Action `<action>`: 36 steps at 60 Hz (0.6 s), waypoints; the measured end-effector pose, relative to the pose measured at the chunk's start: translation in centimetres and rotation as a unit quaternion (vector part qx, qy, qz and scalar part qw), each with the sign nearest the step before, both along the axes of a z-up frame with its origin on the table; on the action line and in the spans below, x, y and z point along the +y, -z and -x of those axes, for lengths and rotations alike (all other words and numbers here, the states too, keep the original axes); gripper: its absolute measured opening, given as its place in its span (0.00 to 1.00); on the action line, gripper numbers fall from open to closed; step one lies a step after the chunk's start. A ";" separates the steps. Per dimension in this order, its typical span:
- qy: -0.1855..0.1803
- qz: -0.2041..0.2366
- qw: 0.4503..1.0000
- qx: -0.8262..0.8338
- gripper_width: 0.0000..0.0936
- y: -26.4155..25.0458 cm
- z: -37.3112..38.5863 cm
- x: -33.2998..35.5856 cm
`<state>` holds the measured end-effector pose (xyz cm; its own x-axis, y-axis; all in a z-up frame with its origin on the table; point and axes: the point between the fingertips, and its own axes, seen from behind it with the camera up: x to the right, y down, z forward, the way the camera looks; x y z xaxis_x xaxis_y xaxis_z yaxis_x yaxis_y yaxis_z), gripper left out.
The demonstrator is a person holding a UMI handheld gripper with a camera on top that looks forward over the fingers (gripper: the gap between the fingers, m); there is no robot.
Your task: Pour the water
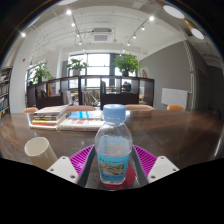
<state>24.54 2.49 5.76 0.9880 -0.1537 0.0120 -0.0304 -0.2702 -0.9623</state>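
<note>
A clear plastic water bottle (114, 148) with a blue cap and a blue-and-red label stands upright between my gripper's fingers. My gripper (114, 165) has its magenta pads (82, 157) pressed against both sides of the bottle, so it is shut on it. The bottle appears lifted above the brown wooden table (180, 128). A white paper cup (40, 152) stands on the table to the left of the fingers, its opening tipped toward me.
A stack of books and papers (62, 117) lies on the table beyond the cup. Chairs, potted plants (126, 63) and large windows fill the far side of the room.
</note>
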 end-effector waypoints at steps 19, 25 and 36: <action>0.018 0.100 0.995 -0.010 0.87 3.3 2.8 -9.5; 0.029 0.105 0.994 -0.004 0.88 2.8 5.6 -13.2; 0.004 0.088 0.996 0.016 0.88 1.1 14.8 -16.0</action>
